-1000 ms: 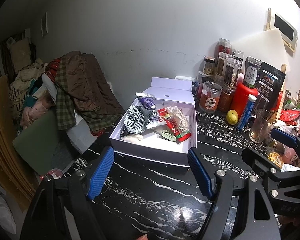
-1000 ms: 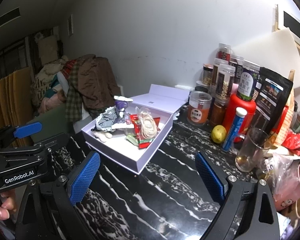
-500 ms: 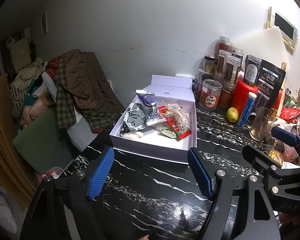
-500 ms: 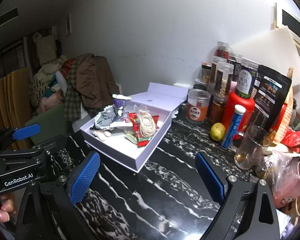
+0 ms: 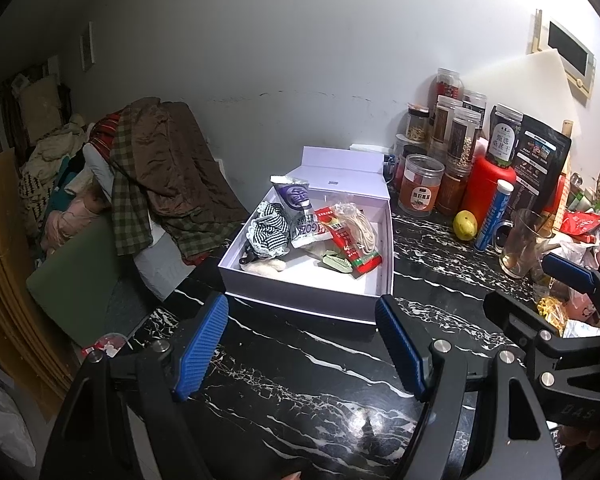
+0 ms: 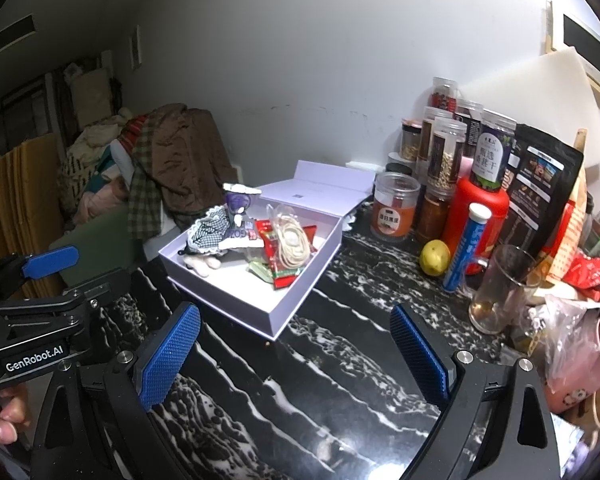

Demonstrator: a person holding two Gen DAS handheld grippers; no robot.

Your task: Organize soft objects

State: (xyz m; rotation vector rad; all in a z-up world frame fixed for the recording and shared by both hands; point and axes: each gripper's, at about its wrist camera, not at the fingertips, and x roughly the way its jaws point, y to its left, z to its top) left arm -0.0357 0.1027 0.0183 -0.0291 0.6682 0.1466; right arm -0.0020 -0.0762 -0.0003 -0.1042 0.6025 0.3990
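Observation:
An open lilac box [image 5: 300, 292] [image 6: 300, 288] sits on the black marbled counter [image 5: 292, 380]. Inside lie a striped fabric piece [image 5: 270, 232] [image 6: 208, 230], a purple-and-silver pouch [image 5: 296, 204], a red snack packet [image 5: 348, 244] [image 6: 278, 264], a bag of coiled cord [image 5: 360, 224] [image 6: 294, 242] and a small white soft item [image 5: 262, 267] [image 6: 202, 264]. My left gripper [image 5: 302, 344] hovers open just short of the box's near wall, holding nothing. My right gripper [image 6: 296, 352] is open over bare counter, to the right of the box, also holding nothing.
Jars [image 5: 420, 190], a red bottle [image 5: 486, 188], a blue tube [image 5: 492, 216], a lemon [image 5: 465, 224] and a glass mug [image 6: 500, 288] crowd the right side. A heap of clothes [image 5: 156, 168] lies off the counter's left edge. A hand [image 6: 4, 420] grips the left tool.
The view shifted only slightly; the box looks a touch farther away in both views. Both grippers stay open and nothing in the box has moved.

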